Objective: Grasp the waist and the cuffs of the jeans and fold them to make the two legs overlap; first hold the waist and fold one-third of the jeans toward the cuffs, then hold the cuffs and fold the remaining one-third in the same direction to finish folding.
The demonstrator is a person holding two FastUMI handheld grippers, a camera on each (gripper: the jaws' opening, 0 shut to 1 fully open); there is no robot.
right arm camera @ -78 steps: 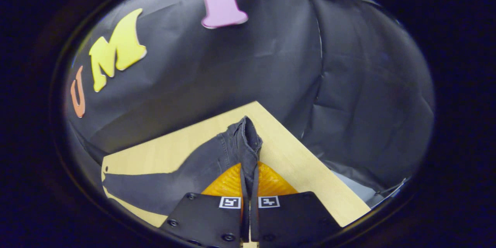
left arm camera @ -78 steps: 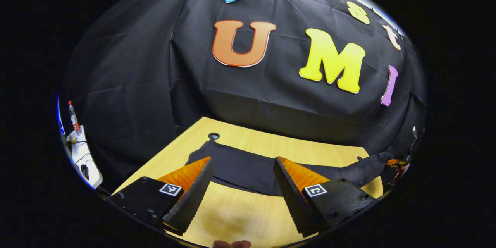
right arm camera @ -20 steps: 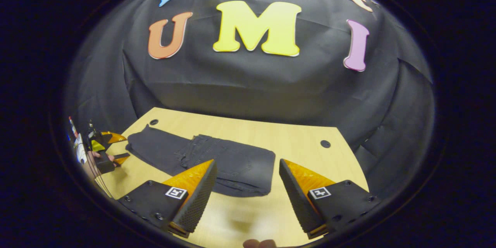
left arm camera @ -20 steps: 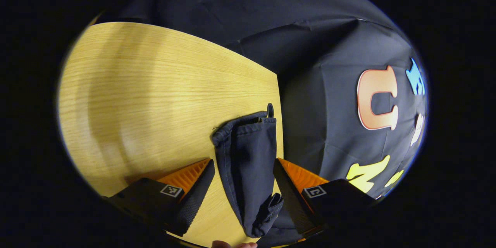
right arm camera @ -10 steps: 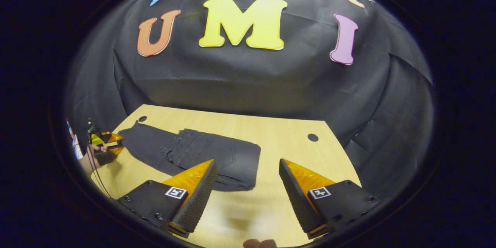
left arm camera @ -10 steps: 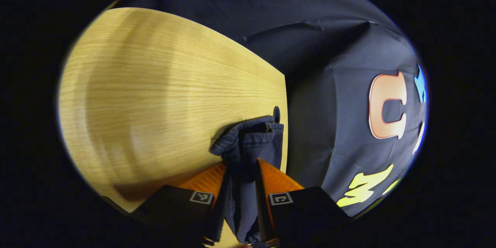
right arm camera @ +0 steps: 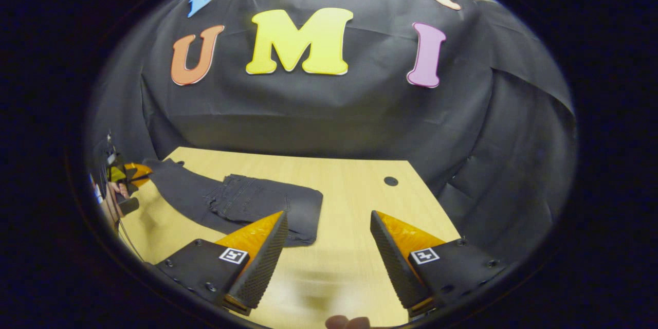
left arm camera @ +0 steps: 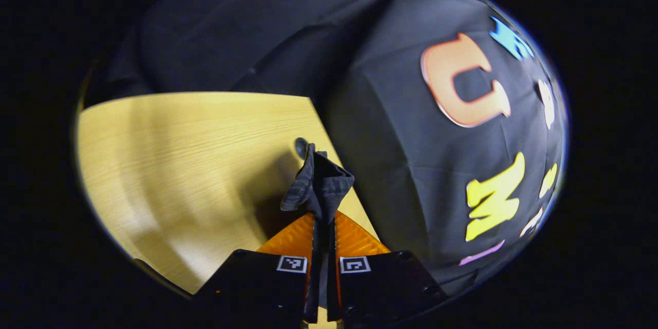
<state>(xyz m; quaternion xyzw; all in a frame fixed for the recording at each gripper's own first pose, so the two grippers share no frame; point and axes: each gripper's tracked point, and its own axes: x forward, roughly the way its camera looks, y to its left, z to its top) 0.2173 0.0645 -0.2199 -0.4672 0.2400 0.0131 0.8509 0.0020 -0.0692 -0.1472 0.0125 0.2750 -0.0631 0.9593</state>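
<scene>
The table [right arm camera: 339, 175] runs out ahead of my right gripper [right arm camera: 327, 247], whose fingers stand wide apart over bare wood with nothing between them; I judge it is held back here to leave room for the last fold. The jeans [right arm camera: 247, 200] lie ahead and to the left of that gripper, flat on the table, with the waist end already doubled over the legs. That puts the first third down, as I read it, so the cuffs come next.

My left gripper [left arm camera: 320, 236] is clamped on the cuffs [left arm camera: 317, 182], both fingers pressed together on the dark cloth, which bunches up just beyond the tips. I hold it there to carry that end over the folded part. From the right gripper view, the left gripper [right arm camera: 128, 175] sits far off to the left at the leg end, with my hand [right arm camera: 110, 203] behind it.

From that distance the grip itself is too small to make out. How many layers my fingers have caught is hidden inside the bunch.
</scene>
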